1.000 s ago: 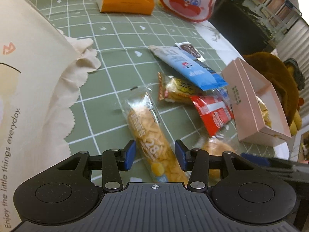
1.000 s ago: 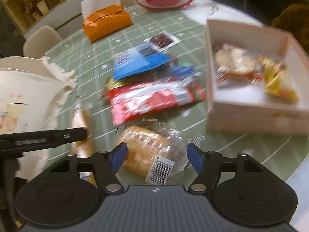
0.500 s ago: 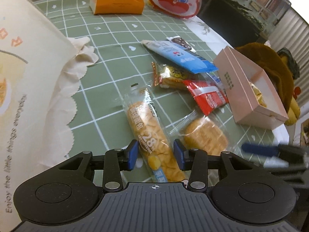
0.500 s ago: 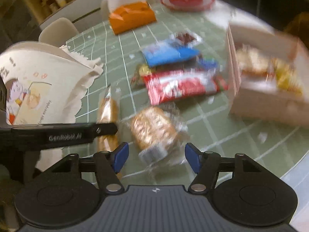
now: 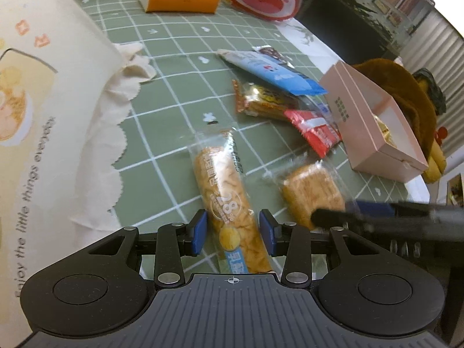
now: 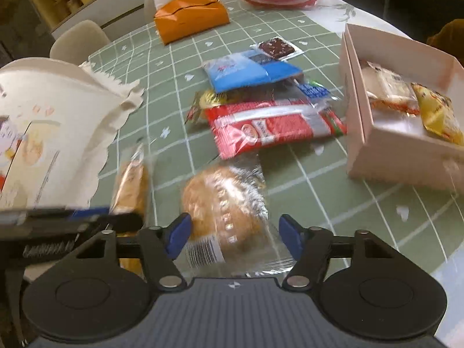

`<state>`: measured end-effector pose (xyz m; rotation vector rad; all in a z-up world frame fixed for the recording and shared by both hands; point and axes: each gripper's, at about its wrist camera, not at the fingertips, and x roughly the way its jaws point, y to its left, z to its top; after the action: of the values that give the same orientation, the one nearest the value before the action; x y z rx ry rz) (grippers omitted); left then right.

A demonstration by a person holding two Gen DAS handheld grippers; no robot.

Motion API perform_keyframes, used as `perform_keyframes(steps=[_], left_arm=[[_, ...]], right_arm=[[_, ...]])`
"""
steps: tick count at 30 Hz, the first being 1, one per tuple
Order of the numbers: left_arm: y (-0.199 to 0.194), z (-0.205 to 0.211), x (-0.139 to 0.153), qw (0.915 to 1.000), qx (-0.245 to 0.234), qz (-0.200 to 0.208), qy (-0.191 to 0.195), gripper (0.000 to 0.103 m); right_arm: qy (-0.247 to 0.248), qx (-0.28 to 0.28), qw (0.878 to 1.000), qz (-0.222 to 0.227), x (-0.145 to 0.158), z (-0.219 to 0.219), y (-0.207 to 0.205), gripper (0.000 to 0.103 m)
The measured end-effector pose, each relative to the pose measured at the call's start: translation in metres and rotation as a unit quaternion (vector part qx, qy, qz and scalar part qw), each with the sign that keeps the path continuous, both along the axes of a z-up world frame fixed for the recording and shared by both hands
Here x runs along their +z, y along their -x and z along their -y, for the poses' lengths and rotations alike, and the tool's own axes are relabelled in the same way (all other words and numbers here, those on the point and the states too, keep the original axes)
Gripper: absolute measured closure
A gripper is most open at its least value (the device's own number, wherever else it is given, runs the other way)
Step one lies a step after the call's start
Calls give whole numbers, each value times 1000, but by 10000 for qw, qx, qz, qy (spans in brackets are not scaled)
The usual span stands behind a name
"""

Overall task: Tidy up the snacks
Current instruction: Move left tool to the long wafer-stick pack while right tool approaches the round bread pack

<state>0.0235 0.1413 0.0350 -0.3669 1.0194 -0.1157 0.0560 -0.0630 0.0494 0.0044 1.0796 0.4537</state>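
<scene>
Left gripper (image 5: 233, 232): jaws narrowly parted either side of the long snack (image 5: 226, 194), pads close beside the wrapper without visibly pinching it. Right gripper (image 6: 234, 239): jaws wide around the bun (image 6: 223, 203), which lies between and just ahead of them (image blurred). Risk: closing on loose film alone could let either packet slip or tear on lifting. Only the right view shows inside the box (image 6: 359, 133), ahead and right of the jaws, already holding two snacks; the left view shows mostly its outer wall.
</scene>
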Motion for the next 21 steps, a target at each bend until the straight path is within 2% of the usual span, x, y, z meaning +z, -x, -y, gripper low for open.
perform_keyframes(steps=[8,16,21], left_arm=[[3,26,-2,9990,-437,-33,48,61],[13,53,-4,9934,-1060,-82,427,62],[18,57,-3,9938,-1048,-60,359,60]], right_arm=[[-223,-474,9985,-179,4,40,43,59],[54,-1006,9946,-237,-1,78,79,59],[300,-916,9953,112,10,74,90,53]])
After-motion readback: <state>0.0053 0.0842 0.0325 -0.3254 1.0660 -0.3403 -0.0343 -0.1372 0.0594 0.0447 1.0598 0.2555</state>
